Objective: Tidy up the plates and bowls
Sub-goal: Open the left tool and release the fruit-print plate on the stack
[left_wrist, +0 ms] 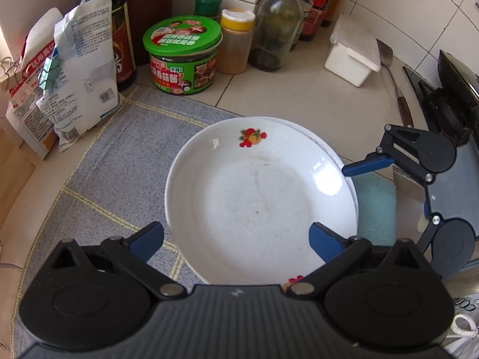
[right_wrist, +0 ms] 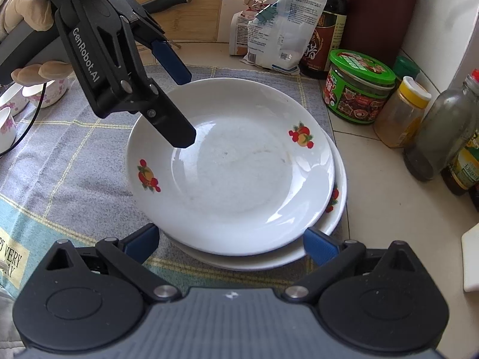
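Observation:
A white plate with fruit prints lies on top of a second, like plate, whose rim shows at the right. The stack sits on a grey checked cloth. My left gripper is open, its fingers wide either side of the top plate's near rim; in the right wrist view it hovers over the plate's far left rim. My right gripper is open and empty at the stack's near edge; it shows at the right in the left wrist view.
Small floral bowls stand at the cloth's left. A green-lidded jar, a yellow-capped spice jar, bottles and paper bags line the back. A white box and a spatula lie near the stove.

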Available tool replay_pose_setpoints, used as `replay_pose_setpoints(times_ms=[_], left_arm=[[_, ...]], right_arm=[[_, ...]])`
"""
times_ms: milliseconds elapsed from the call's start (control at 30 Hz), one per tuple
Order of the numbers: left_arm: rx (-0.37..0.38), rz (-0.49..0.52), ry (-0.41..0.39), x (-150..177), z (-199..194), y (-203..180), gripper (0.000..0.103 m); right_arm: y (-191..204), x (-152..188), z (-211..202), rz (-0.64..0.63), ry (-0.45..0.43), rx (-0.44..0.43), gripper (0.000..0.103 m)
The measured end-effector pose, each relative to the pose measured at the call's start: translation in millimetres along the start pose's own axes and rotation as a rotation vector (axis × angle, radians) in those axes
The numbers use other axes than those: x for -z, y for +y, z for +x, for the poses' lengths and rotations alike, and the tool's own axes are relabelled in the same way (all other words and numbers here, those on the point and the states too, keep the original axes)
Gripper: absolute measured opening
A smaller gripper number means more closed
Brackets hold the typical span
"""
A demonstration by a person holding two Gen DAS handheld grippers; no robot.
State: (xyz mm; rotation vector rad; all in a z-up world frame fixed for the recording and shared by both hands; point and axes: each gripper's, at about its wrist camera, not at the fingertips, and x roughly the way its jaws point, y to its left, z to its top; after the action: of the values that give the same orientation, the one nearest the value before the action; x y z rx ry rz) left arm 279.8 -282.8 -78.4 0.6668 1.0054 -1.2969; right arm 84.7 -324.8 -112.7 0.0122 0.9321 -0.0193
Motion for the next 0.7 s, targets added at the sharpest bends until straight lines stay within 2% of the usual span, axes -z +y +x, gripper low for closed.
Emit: replay_pose_setpoints(times_ms=[167,467,700], left_arm=[[-0.025,0.002,-0.044,5,-12,-5,0.102],[-0.095,0.019,-0.244,30,-56,-32,0.102],[-0.209,-0.016,-0.346,51,-82,-57,0.102]], right_arm=[[-2,4,-3,0.011,0.001,0.020,0.103],[3,4,-23,0.056,-0.062,0.021,0.103],[7,-2,-34,0.102,-0.132,0.063,0.103]])
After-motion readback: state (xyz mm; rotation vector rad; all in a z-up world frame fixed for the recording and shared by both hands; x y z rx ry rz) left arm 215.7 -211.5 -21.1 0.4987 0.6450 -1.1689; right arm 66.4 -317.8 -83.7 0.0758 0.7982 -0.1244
